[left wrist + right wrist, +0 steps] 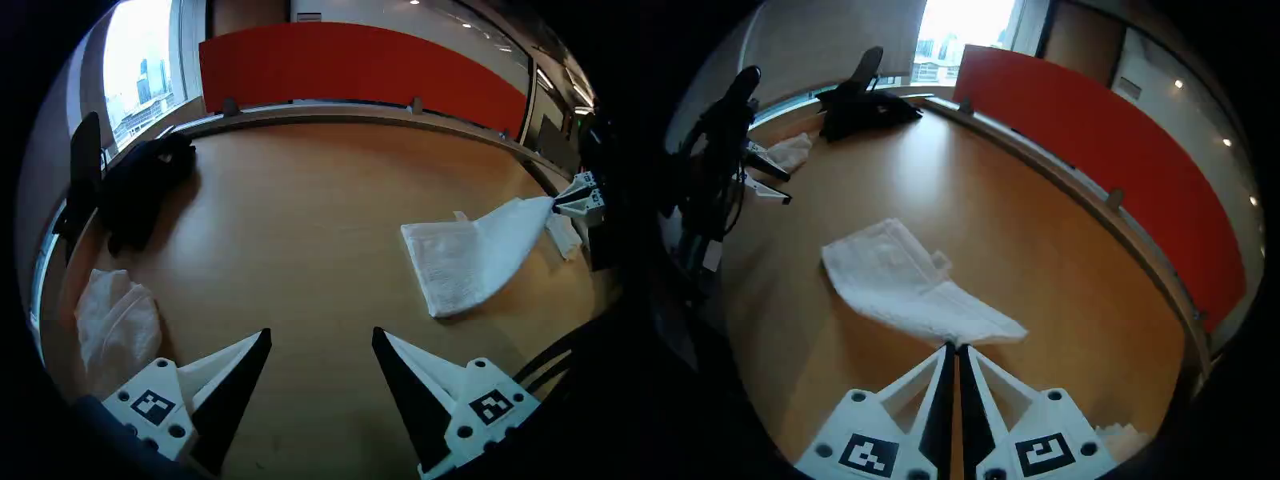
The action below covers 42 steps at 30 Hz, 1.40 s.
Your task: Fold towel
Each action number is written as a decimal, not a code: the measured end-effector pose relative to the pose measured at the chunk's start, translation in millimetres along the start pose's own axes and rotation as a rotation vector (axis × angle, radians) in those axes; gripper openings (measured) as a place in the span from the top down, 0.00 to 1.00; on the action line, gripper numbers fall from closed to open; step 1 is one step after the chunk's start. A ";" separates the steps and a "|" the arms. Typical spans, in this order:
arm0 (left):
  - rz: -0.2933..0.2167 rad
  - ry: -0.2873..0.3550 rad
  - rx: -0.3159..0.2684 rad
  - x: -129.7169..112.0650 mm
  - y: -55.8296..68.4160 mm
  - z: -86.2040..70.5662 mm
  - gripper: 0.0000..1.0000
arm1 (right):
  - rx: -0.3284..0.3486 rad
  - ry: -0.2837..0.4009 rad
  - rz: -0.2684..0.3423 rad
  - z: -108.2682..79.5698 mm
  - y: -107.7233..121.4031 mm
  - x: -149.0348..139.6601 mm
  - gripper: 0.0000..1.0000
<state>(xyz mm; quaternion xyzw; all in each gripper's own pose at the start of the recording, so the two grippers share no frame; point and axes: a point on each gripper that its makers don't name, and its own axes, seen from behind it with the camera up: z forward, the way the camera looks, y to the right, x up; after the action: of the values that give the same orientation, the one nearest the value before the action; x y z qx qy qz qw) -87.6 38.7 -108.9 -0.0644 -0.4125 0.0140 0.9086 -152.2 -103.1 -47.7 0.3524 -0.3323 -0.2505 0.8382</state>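
A white towel [464, 256] lies partly folded on the wooden table [320, 208]. One corner of it is lifted up to my right gripper [558, 204] at the far right. In the right gripper view the towel [904, 284] spreads out just ahead of my right gripper [957, 352], whose fingers are pressed together on its near corner. My left gripper [320, 340] hovers over bare table left of the towel, open with nothing between its fingers. It appears again, open, at the far left as my left gripper [772, 178], held by a person's hand.
A black garment [144, 188] lies near the table's far left edge, with a crumpled white cloth [116, 320] closer to me. A red partition [360, 64] runs along the table's far side. A dark chair [84, 160] stands by the window.
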 end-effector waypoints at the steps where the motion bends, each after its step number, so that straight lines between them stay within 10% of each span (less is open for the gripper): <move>1: 0.000 0.000 0.000 0.0 0.2 -0.3 0.06 | -0.003 0.003 -0.005 -2.5 1.7 2.0 0.96; 20: -0.001 0.002 -0.005 0.5 4.6 -0.9 0.06 | -0.006 0.024 -0.062 -17.7 3.9 14.5 0.96; 42: -0.012 0.011 -0.007 3.0 3.8 -4.7 0.06 | 0.130 0.027 -0.093 35.2 -51.5 30.8 0.96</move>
<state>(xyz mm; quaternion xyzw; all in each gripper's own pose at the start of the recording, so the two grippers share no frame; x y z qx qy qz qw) -82.0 42.2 -110.2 -0.0651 -0.4080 0.0066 0.9106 -167.5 -170.4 -56.3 0.4243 -0.3201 -0.2622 0.8055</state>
